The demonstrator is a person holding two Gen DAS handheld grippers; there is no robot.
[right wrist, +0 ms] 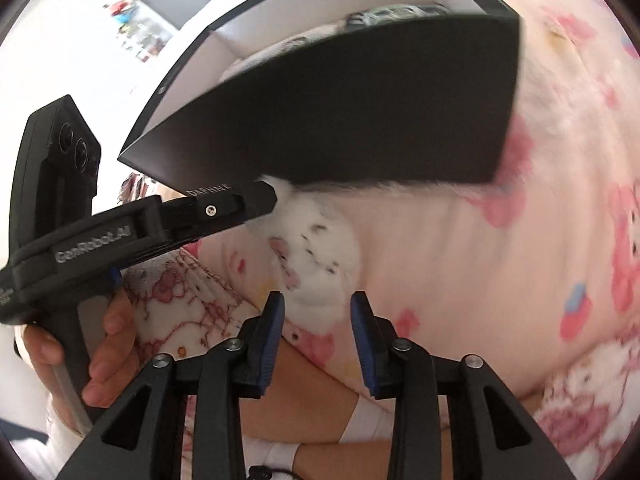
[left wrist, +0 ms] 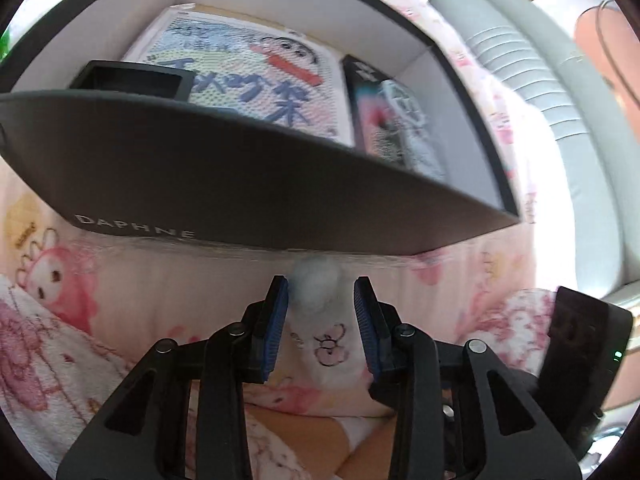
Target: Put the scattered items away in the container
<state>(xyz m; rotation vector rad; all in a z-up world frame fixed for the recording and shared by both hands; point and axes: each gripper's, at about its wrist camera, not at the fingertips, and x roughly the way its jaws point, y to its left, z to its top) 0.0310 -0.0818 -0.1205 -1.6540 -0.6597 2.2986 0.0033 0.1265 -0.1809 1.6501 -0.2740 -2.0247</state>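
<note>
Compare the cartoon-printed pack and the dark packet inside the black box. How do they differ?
Look: the cartoon-printed pack is pale with a cartoon figure and blue characters. The dark packet is black with grey-white print.
Size: the cartoon-printed pack is much wider; the dark packet is a narrow strip.
Place: the cartoon-printed pack covers the middle of the floor; the dark packet sits along the right wall.
Shared: both lie flat inside the black box.

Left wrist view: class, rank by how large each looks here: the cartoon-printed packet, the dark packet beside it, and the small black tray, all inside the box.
1. Cartoon-printed packet, clearly the largest.
2. Dark packet.
3. Small black tray.
The last two look close in size; the box wall hides part of each, so their order is unsure.
</note>
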